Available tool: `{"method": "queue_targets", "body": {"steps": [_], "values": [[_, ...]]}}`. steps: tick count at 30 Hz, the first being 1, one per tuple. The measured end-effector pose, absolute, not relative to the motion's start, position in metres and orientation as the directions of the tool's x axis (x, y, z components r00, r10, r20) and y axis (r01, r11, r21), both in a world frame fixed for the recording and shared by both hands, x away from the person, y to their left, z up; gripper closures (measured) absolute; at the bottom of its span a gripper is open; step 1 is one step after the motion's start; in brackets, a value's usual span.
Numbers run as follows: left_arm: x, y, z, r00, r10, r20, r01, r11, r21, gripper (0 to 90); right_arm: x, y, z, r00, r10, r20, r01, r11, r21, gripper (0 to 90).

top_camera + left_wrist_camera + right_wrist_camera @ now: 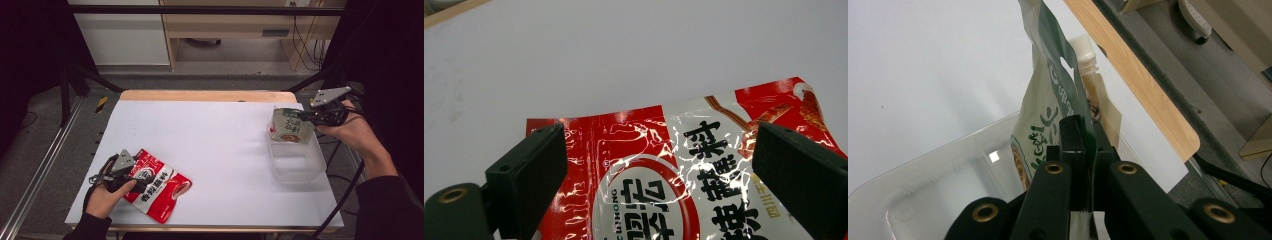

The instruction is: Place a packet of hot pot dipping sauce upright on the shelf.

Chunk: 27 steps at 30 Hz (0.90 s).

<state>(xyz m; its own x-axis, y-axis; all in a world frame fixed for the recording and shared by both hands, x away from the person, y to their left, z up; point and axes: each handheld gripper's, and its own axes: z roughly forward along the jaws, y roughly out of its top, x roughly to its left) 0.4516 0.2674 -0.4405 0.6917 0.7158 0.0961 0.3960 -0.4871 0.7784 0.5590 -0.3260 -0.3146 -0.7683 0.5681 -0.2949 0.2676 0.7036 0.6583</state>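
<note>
A: Nearest the camera, the left gripper [131, 175] sits at the near left corner of the table [220, 135], its jaws spread wide over the red seasoning pouch [157, 185]. In the left gripper view the pouch [684, 180] lies flat on the white sheet between the two black pads, neither pad touching it yet.

B: And the other side?

A: The right gripper [306, 118] is by the far right edge, jaws pressed together on the top edge of a green-and-white pouch [290, 126]. The right gripper view shows the pinch plainly: the pouch [1048, 110] hangs upright from the jaws, above the clear plastic tub [938, 175]. Behind it stands a second pouch with a white screw cap [1087, 56]; I cannot tell whether it rests in the tub or leans on its wall.

B: So which step is this?

A: I judge it to be packing pouches into the tub [296, 161]: the green one is being lowered at the tub's far end and is not yet released, while the red one waits to be picked up.

B: Next move?

A: Probably letting the green pouch settle before opening the right jaws. Then the left jaws need to close on an edge of the red pouch; it lies flat and glossy, so catching the rim may take a tilt.
</note>
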Motion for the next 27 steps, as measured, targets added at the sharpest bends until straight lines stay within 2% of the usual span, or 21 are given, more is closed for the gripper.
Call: {"method": "queue_targets", "body": {"steps": [27], "values": [[0.452,0.268,-0.441,0.692,0.716,0.092,0.400,-0.487,0.777,7.9,0.559,-0.327,-0.331,-0.762,0.597,-0.250,0.319,0.683,0.657,89.9]]}}
